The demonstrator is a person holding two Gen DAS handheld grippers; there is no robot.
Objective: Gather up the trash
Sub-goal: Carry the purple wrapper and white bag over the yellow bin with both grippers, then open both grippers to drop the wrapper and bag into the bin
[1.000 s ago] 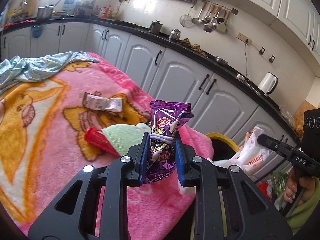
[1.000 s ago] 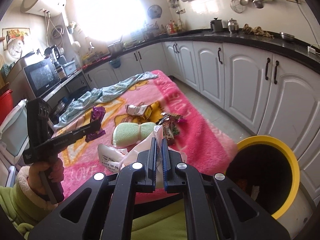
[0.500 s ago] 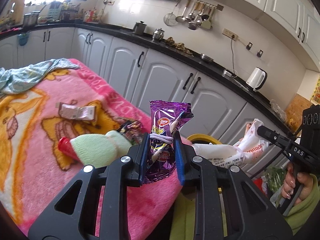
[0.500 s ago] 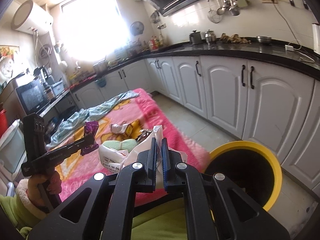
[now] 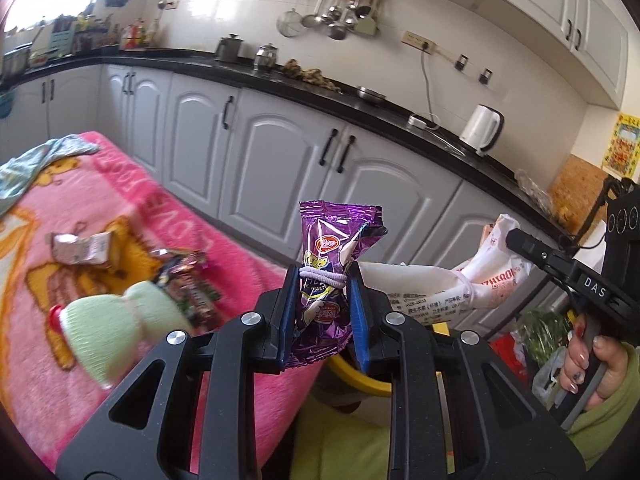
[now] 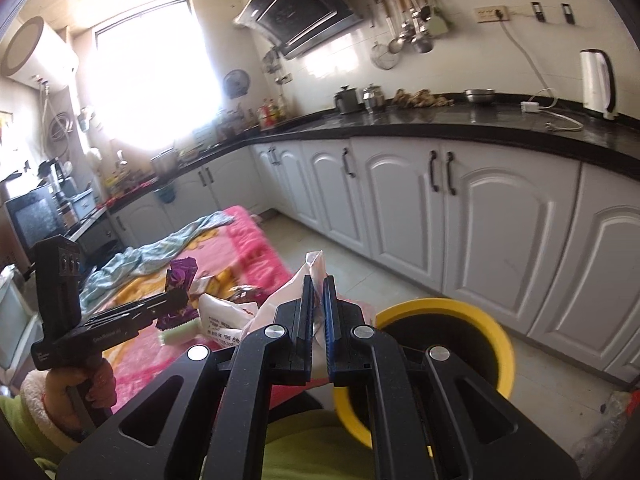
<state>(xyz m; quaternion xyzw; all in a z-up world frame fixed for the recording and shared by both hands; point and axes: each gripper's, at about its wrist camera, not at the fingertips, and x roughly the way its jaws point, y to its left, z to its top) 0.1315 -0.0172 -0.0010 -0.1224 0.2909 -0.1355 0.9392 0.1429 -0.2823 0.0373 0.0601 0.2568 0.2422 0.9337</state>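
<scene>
Spreading left of both grippers, the pink blanket (image 5: 48, 264) carries loose wrappers. Below the right gripper (image 6: 319, 292) stands a yellow-rimmed bin (image 6: 505, 354). That gripper clamps a white bag (image 5: 432, 284), lying lengthwise; the left gripper (image 5: 325, 292) grasps an upright purple snack packet (image 5: 332, 240).

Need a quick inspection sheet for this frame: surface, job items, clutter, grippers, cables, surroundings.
Surface: pink blanket with cartoon print.
Job's things: purple snack wrapper tied with a hair band, white bag, yellow-rimmed bin on the floor beside the blanket; on the blanket, a small silver wrapper and a dark wrapper.
Clutter: pale green cloth roll, light blue cloth.
Grippers: left gripper shut on the purple snack wrapper; right gripper shut on the white bag.
Cables: white cord from the wall socket to the counter.
Surroundings: white cabinets, black counter, kettle, hanging utensils.
</scene>
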